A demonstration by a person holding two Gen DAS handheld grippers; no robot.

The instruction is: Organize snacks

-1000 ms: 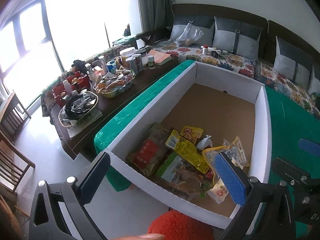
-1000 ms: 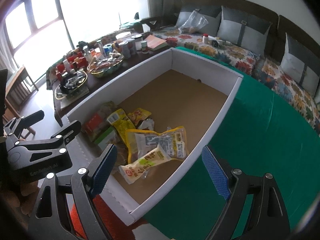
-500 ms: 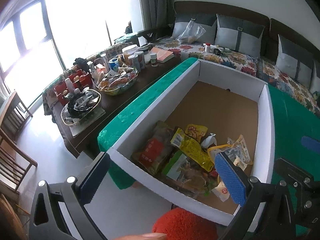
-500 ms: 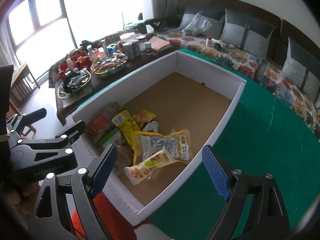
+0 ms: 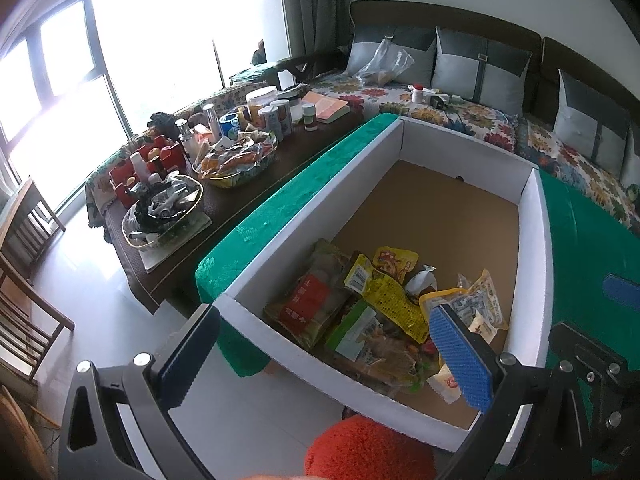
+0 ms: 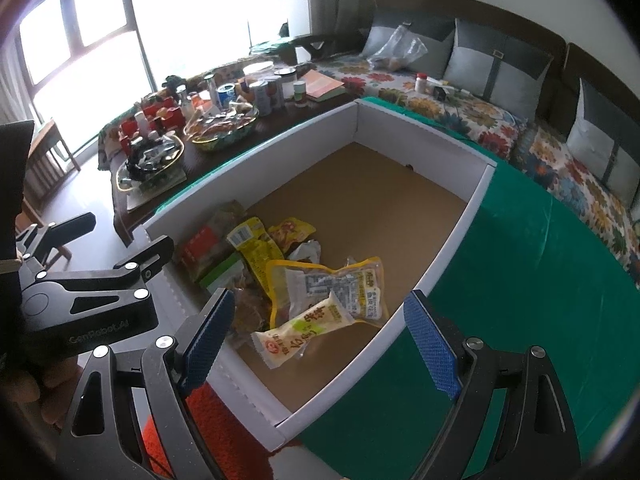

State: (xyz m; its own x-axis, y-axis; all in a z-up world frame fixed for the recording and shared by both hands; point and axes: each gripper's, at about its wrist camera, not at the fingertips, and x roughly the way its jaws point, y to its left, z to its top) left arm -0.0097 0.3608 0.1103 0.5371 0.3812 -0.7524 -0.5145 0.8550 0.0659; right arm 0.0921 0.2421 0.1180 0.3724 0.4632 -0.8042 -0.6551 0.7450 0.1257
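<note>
Blue-padded left hand-held gripper (image 5: 324, 354): wide apart, empty, above the white box's (image 5: 320, 208) near corner.
Right hand-held gripper (image 6: 320, 340): wide apart, empty, over the box's snack packets (image 6: 320, 300).

Home living room. Sofa (image 5: 460, 116) with floral cover and grey cushions (image 5: 480, 70) along wall; big windows (image 5: 80, 72), curtain (image 5: 316, 8); dark table (image 5: 280, 152) crowded with jars, snack bowls; wooden chair (image 5: 24, 264).

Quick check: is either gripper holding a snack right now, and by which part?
Nothing is held. The left gripper and right gripper are both open above the box.
</note>
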